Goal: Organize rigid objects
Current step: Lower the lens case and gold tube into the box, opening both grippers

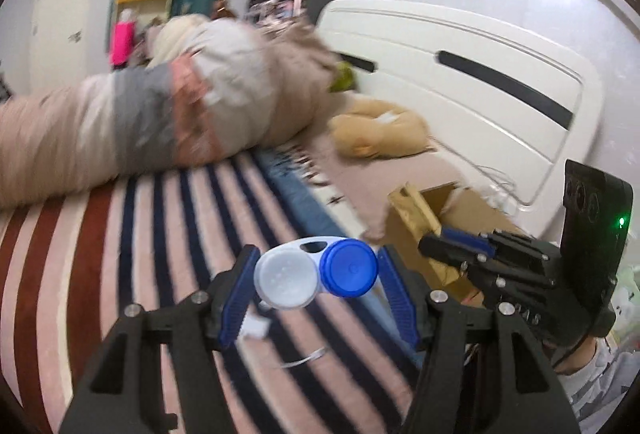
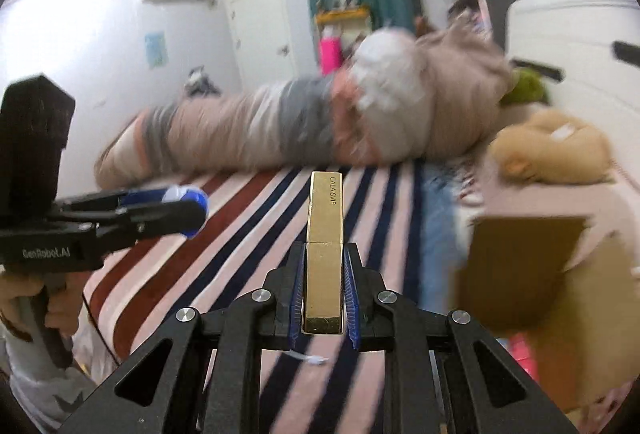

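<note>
Meanwhile, low in the left wrist view, the left gripper point(image 1: 316, 282) is clamped across a contact lens case point(image 1: 316, 274), one cap white and one blue, carried clear of the striped bedcover point(image 1: 120, 234); at the lower centre of the right wrist view, the right gripper point(image 2: 323, 298) is pinched tight on the lower half of a gold rectangular tube point(image 2: 323, 246) that juts forward between its blue pads. Both items look to be mid-carry, the pick-up step apparently done. Just beyond, at the right of both frames, an open cardboard box point(image 1: 420, 218) sits on the bed, seemingly the drop-off; the next move would call for swinging each gripper over its opening before letting go. Farther back lie a tan plush toy point(image 1: 380, 130), a rolled quilt point(image 1: 180, 106) and a white headboard point(image 1: 460, 46)
</note>
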A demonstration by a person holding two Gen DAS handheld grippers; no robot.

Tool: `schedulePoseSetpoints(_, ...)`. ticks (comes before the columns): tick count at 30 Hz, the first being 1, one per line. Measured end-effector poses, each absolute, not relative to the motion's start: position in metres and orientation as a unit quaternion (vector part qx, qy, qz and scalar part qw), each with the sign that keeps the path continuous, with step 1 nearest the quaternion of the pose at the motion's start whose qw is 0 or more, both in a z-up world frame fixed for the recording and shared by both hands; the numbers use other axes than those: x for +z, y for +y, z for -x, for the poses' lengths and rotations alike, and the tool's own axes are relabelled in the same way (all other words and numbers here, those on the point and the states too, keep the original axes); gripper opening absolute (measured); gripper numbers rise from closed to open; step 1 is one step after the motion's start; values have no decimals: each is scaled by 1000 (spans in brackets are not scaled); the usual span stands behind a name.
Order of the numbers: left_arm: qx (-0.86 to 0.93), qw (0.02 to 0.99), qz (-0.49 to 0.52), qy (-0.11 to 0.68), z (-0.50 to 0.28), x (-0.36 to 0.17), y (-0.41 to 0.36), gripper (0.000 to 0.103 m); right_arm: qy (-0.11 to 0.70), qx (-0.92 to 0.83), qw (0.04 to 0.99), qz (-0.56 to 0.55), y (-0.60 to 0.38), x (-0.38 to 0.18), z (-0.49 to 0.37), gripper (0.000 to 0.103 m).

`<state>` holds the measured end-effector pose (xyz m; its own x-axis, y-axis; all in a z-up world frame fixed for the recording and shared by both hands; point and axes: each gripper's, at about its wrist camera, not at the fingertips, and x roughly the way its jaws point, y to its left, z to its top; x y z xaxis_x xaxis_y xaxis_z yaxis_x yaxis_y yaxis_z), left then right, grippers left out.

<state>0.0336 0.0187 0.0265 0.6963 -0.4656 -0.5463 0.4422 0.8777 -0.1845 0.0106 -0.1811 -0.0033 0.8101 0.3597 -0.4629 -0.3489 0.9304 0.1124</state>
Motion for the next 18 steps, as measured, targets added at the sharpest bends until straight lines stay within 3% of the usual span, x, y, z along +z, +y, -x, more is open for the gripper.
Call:
schedulePoseSetpoints(4, -291, 909, 0, 299, -40, 36, -36, 58, 262, 124, 957, -14, -236, -6, -12, 14)
schedulePoseSetpoints(9, -322, 890, -24, 321, -52, 29, -100, 58, 339, 72, 938, 5, -283, -44, -33, 14)
schedulePoseSetpoints(18, -324, 878, -60, 348, -56, 18, -141, 58, 370, 56, 927, 24, -294, -68, -38, 14)
